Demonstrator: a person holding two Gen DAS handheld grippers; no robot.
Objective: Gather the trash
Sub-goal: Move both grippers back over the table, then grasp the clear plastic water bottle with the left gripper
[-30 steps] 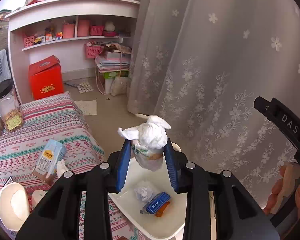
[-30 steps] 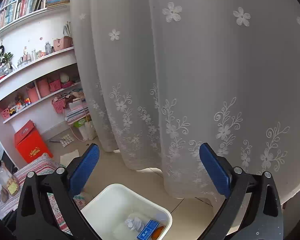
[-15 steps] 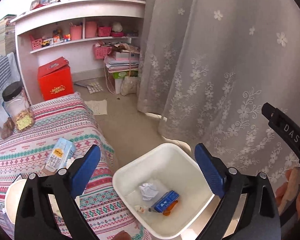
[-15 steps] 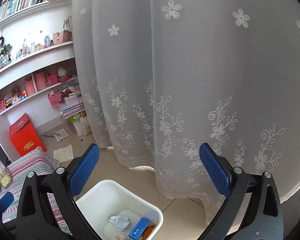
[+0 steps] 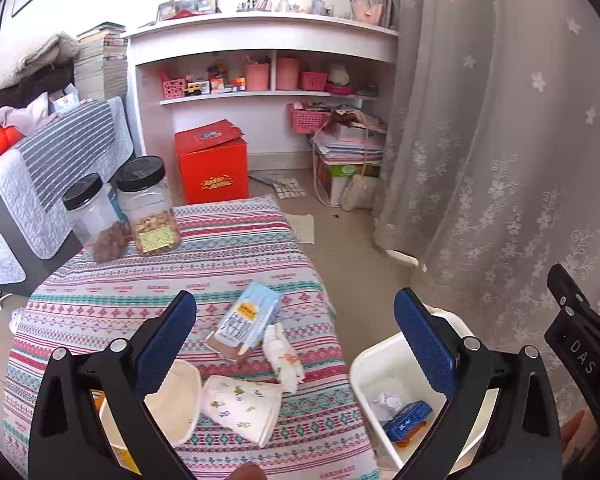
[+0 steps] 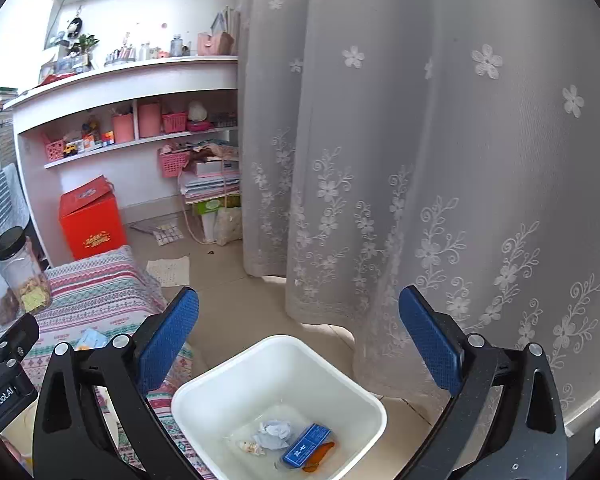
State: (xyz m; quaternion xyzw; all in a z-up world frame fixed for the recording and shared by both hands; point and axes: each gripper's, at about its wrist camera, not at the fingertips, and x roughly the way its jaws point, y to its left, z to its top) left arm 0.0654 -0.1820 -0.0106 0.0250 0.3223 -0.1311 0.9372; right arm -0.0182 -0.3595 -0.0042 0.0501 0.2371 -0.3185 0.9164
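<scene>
My left gripper (image 5: pixel 296 340) is open and empty above the patterned table (image 5: pixel 220 256). Under it lie a light blue carton (image 5: pixel 246 322), a crumpled tissue (image 5: pixel 282 354) and a tipped paper cup (image 5: pixel 242 406). The white bin (image 5: pixel 380 356) stands on the floor to the right of the table. In the right wrist view the bin (image 6: pixel 280 354) holds a crumpled tissue (image 6: pixel 274 434), a blue box (image 6: pixel 306 446) and an orange scrap (image 6: pixel 320 454). My right gripper (image 6: pixel 298 338) is open and empty above the bin.
Two black-lidded jars (image 5: pixel 146 208) stand at the table's far left. A white bowl (image 5: pixel 172 404) sits at the near edge. A red box (image 5: pixel 212 164), shelves (image 5: pixel 260 92) and a lace curtain (image 5: pixel 500 160) lie beyond. A striped sofa (image 5: pixel 52 168) is on the left.
My left gripper opened and let go of the tissue-stuffed cup over the bin, then swung left over the table. The right gripper stayed open above the bin.
</scene>
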